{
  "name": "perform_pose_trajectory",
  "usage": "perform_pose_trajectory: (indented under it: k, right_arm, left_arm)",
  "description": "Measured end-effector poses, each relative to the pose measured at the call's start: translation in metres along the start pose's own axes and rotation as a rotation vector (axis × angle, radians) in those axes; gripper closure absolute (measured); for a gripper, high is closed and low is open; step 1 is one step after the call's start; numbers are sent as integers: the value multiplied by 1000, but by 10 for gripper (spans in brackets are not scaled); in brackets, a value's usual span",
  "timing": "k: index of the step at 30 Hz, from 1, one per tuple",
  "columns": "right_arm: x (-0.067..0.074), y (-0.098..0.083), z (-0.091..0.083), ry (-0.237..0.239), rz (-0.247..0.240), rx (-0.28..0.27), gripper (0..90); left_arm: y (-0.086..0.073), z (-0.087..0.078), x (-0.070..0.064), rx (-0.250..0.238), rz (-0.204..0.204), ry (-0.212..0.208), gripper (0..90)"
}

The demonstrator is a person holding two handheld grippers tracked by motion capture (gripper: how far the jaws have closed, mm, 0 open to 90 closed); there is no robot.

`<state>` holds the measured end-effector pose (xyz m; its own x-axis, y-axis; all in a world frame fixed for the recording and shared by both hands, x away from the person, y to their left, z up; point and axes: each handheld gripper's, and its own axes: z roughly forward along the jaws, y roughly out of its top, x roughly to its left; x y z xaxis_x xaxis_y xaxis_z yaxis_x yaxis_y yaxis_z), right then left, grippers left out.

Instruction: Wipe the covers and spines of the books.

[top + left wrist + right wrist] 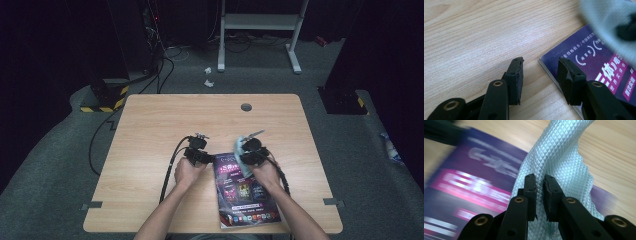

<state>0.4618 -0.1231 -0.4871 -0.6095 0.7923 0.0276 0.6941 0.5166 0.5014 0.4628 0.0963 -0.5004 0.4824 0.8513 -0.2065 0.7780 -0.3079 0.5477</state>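
Nearest, at the counter's (150,200) front edge: a purple magazine (245,192) lying flat, cover up, right of centre. Over its top end, the right gripper (250,150) clamped on a pale blue-green quilted cloth (564,160), jaws nearly together with a fold of fabric pinched between them, the rest draped across the cover and spilling just past the far edge onto bare wood. Beside it, the left gripper (540,75) low at the magazine's top left corner, jaws apart and holding nothing: one jaw over bare wood, the other over the cover's corner, seemingly there to steady it, though contact cannot be told.

Judged as wiping the cover with the cloth, and likely early to midway: cloth only at the top end, lower part of the cover not yet reached. Left to do, probably: drawing the cloth down the rest of the cover. No visible dirt either way.

Farther out: bare wood and a round cable port (246,107) near the counter's back edge, well clear of the work. Beyond, on grey floor, crumpled paper scraps (208,76), a white frame (260,30), trailing black cables (160,75). Nothing blocking the wipe; only risk, the light magazine sliding under the cloth.
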Motion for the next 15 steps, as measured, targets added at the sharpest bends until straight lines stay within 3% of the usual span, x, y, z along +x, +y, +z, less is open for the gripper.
perform_pose_trajectory:
  k: [1, 3, 4, 5, 7, 8, 9, 15]
  right_arm:
    - [27, 12, 8, 43, -59, -9, 813]
    - [35, 15, 9, 57, -74, -11, 813]
    - [51, 20, 13, 82, -115, -16, 813]
    - [57, 21, 14, 71, -127, -10, 813]
    - [58, 22, 14, 63, -144, -15, 812]
    - [49, 21, 14, 91, -111, -15, 811]
    - [44, 20, 13, 82, -97, -12, 811]
    - [-15, -1, 0, -14, 20, -7, 811]
  left_arm:
    - [0, 0, 0, 0, 2, 0, 559]
    - [0, 0, 0, 2, 2, 0, 560]
    - [0, 0, 0, -3, -2, 2, 560]
    - [0, 0, 0, -4, -2, 4, 563]
    - [0, 0, 1, -4, -2, 2, 562]
    - [0, 0, 0, -3, 3, 5, 562]
    - [0, 0, 0, -2, 4, 5, 561]
    - [0, 0, -1, -5, 0, 5, 559]
